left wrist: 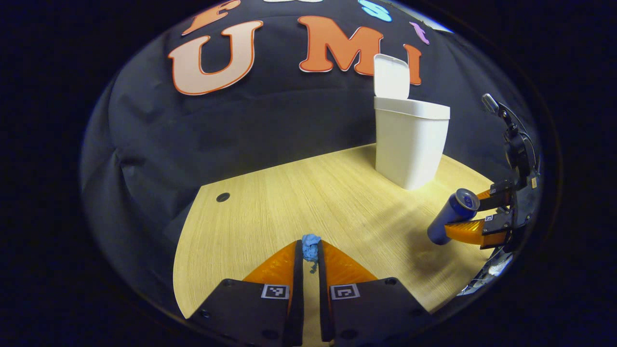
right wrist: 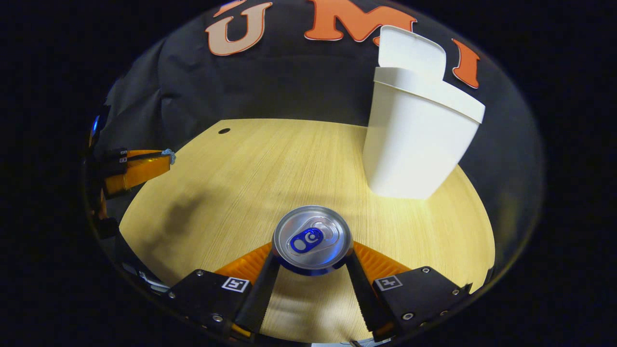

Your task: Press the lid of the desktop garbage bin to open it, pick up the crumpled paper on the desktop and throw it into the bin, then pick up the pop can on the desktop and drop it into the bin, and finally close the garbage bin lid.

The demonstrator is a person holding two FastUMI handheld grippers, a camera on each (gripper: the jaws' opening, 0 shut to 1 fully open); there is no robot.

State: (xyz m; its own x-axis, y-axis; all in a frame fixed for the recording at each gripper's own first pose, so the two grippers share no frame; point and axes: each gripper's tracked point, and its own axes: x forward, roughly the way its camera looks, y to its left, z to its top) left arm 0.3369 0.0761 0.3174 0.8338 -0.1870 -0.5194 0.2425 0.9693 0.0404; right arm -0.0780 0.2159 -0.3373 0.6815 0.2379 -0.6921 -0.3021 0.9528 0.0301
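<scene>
Recording booth: black cloth wall [left wrist: 159,144] behind a pale wooden desktop [left wrist: 270,207].

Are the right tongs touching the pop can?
Touching. The right gripper view shows both fingers of the right tongs pressed against the sides of the pop can, no gap either side.

Your light comes from above and is moderate: the desk [left wrist: 270,202] glows warm and evenly lit, while the cloth wall behind stays dim. The white bin [left wrist: 409,144] is the brightest thing in both views, nearly washed out on its front face in the right gripper view. A soft shadow falls on the desk to the left of the pop can [left wrist: 453,217], and another lies below the left hand-held gripper [right wrist: 166,156]. Glare glints on the can's top. Fisheye bending curves the desk edge and smears detail near each rim; centres are sharp.
</scene>
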